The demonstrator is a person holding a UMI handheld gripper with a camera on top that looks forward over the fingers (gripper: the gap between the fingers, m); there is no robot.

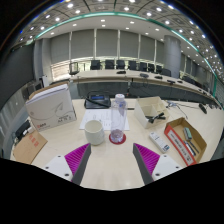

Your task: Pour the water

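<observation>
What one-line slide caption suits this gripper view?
Open jaws of the gripper approach a clear water bottle on a red coaster, beside a white cup.

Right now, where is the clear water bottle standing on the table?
In the gripper view, the clear water bottle stands upright on the table, beyond the open hand-held gripper, just right of the white cup.

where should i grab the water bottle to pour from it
Probably around the bottle's straight middle, coming level from the near side. It stands upright on a red coaster, the cup close beside it. The gripper is open, jaws wide apart.
</observation>
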